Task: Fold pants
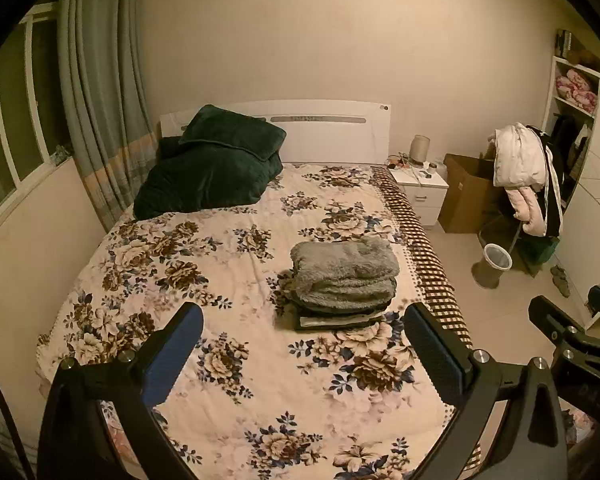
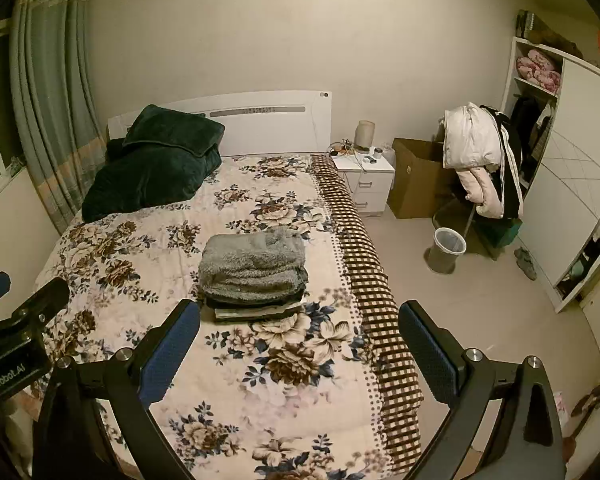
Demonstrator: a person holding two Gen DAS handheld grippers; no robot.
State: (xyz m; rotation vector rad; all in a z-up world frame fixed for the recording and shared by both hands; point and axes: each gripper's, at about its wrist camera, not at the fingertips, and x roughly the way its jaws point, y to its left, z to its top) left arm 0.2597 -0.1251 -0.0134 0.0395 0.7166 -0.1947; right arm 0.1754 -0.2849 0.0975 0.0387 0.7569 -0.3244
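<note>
A stack of folded clothes (image 1: 342, 280) lies on the floral bed (image 1: 228, 256), right of its middle. A fluffy grey garment is on top, darker folded pieces under it. The stack also shows in the right wrist view (image 2: 254, 266). My left gripper (image 1: 302, 316) is open and empty, held above the bed's near end, short of the stack. My right gripper (image 2: 298, 314) is open and empty too, held beside it near the bed's right edge. Each gripper shows at the edge of the other's view.
Dark green pillows (image 1: 212, 168) lie at the head of the bed. A white nightstand (image 1: 422, 188), a cardboard box (image 1: 466, 192), a rack hung with jackets (image 1: 520, 168) and a grey bin (image 1: 494, 266) stand on the floor at right. A wardrobe (image 2: 568, 184) stands far right.
</note>
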